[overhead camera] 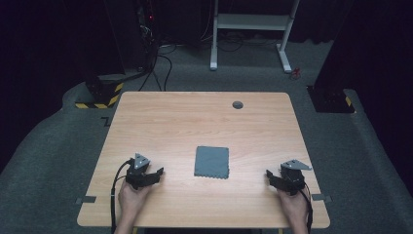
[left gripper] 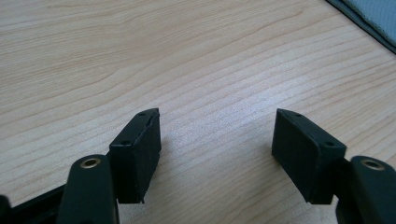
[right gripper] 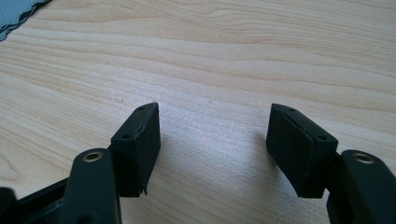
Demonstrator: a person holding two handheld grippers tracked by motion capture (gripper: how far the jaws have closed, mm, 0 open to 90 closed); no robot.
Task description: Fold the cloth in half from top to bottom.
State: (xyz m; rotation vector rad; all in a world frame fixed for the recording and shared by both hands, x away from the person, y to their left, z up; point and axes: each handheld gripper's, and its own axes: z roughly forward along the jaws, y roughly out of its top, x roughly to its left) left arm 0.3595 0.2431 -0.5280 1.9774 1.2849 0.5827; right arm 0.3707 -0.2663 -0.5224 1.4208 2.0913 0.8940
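Both tools sit low on the tabletop at the near edge, one in each hand. The left tool has its jaws spread apart with nothing between them, just bare wood grain showing through the gap in the left gripper view. It points toward the middle of the tabletop, angled a bit to the right. The right tool is the same deal: jaws wide apart, nothing gripped, only tabletop between the black pads in the right gripper view. That one points left, toward the middle.

Between the two, a bit farther out, lies a grey cloth. It's folded into a flat, roughly square shape with a wavy cut edge on the near side. Neither tool touches it; each is well apart from it on its own side. A corner of the cloth peeks in at the top right of the left gripper view and at the top left of the right gripper view.

Farther out there's a small dark round cap set in the tabletop near the far edge. Beyond the tabletop, on the grey floor, stands a white frame, and a black stand with yellow and black striped tape is at the far left.
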